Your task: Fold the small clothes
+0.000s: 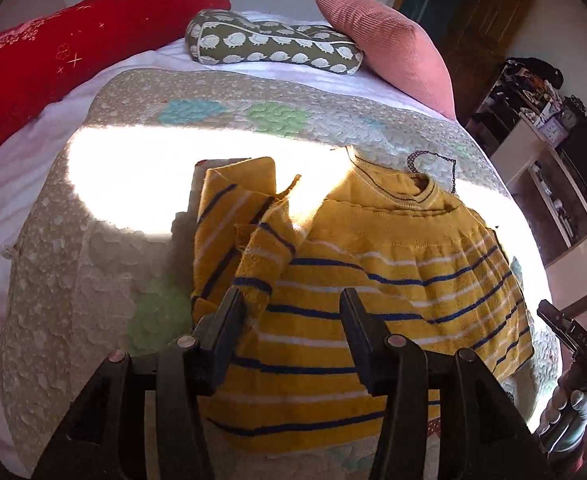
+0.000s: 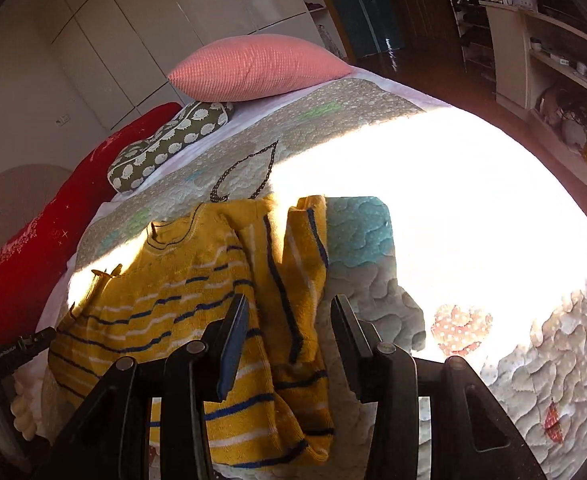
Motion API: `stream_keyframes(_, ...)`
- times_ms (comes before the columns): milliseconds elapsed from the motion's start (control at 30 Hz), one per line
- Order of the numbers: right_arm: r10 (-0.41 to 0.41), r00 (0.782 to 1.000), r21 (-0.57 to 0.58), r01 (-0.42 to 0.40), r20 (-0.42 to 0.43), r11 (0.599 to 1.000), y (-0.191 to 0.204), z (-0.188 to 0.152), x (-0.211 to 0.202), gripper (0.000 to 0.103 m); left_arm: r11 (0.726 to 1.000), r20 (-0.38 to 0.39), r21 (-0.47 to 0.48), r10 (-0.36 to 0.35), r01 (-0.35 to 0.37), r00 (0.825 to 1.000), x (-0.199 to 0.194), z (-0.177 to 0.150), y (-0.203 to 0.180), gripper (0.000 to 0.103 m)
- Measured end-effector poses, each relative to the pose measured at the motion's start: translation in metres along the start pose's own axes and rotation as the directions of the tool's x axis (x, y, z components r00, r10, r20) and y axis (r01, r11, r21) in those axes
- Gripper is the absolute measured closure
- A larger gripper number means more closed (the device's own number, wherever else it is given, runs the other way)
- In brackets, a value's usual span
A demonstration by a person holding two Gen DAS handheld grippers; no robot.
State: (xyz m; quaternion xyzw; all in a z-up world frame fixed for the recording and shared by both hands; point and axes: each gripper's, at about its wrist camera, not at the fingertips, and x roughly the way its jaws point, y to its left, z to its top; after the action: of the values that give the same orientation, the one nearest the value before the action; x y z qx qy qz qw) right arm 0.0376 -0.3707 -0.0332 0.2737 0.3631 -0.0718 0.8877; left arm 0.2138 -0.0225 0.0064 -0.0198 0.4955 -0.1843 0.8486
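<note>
Now the left gripper (image 1: 289,312), jaws spread and empty, hangs over the striped yellow sweater (image 1: 373,280) lying mid-quilt (image 1: 53,280); the right gripper (image 2: 289,316), equally spread, hovers over its folded-in sleeve (image 2: 293,280). Best next: pinch both hem corners evenly and fold toward the collar.

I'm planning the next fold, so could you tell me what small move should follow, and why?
Probably fold the bottom hem up toward the collar. The yellow striped sweater lies on the quilt with both sleeves already turned inward, and the left gripper and right gripper are open, holding nothing.
</note>
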Motion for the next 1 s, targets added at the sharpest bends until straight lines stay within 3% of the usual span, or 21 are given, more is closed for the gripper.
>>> stream_keyframes(100,0.017,1.000,0.056,-0.016,-0.023,0.998,-0.023,-0.030,-0.014,0.057,0.998,-0.063,0.019,-0.066,0.068,0.996,0.036,0.017,-0.018,0.051)
stream_keyframes(167,0.017,0.999,0.094,-0.013,-0.040,0.996,-0.038,-0.044,-0.021,0.057,0.998,-0.098,-0.016,-0.055,0.053,0.994,0.062,0.029,-0.016,0.051)
stream_keyframes(300,0.014,0.999,0.160,-0.009,-0.035,0.987,-0.064,-0.056,-0.037,0.057,0.987,-0.046,-0.023,0.156,-0.157,0.987,0.080,0.047,0.007,0.057)
stream_keyframes(367,0.008,1.000,0.167,-0.005,-0.018,0.986,-0.070,-0.055,-0.045,0.057,0.948,-0.024,-0.038,0.316,-0.317,0.949,0.076,0.052,0.025,0.056)
stream_keyframes(400,0.010,1.000,0.166,-0.008,-0.007,0.986,-0.071,-0.054,-0.048,0.057,0.944,-0.024,-0.064,0.323,-0.324,0.946,0.073,0.053,0.038,0.050)
stream_keyframes(467,0.019,1.000,0.167,-0.020,0.009,0.986,-0.072,-0.051,-0.048,0.056,0.951,-0.061,-0.149,0.264,-0.271,0.962,0.067,0.053,0.071,0.046)
stream_keyframes(567,0.036,0.999,0.160,-0.039,0.020,0.986,-0.067,-0.047,-0.043,0.056,0.936,-0.098,-0.250,0.232,-0.249,0.968,0.061,0.049,0.106,0.042)
stream_keyframes(667,0.073,0.997,0.175,-0.074,0.016,0.982,-0.061,-0.049,-0.033,0.056,0.923,-0.090,-0.337,0.165,-0.186,0.982,0.049,0.041,0.120,0.042)
stream_keyframes(733,0.106,0.994,0.185,-0.104,0.003,0.977,-0.056,-0.051,-0.027,0.056,0.901,-0.073,-0.383,0.188,-0.202,0.979,0.037,0.039,0.124,0.042)
stream_keyframes(867,0.125,0.992,0.159,-0.124,0.000,0.980,-0.048,-0.056,-0.028,0.056,0.873,-0.040,-0.470,0.129,-0.133,0.991,0.015,0.040,0.136,0.042)
stream_keyframes(933,0.134,0.991,0.149,-0.132,-0.004,0.980,-0.048,-0.057,-0.030,0.056,0.889,-0.020,-0.443,0.114,-0.111,0.993,0.001,0.039,0.124,0.042)
stream_keyframes(1000,0.134,0.991,0.139,-0.132,-0.005,0.981,-0.049,-0.056,-0.031,0.055,0.930,0.009,-0.357,0.101,-0.091,0.995,-0.013,0.033,0.092,0.042)
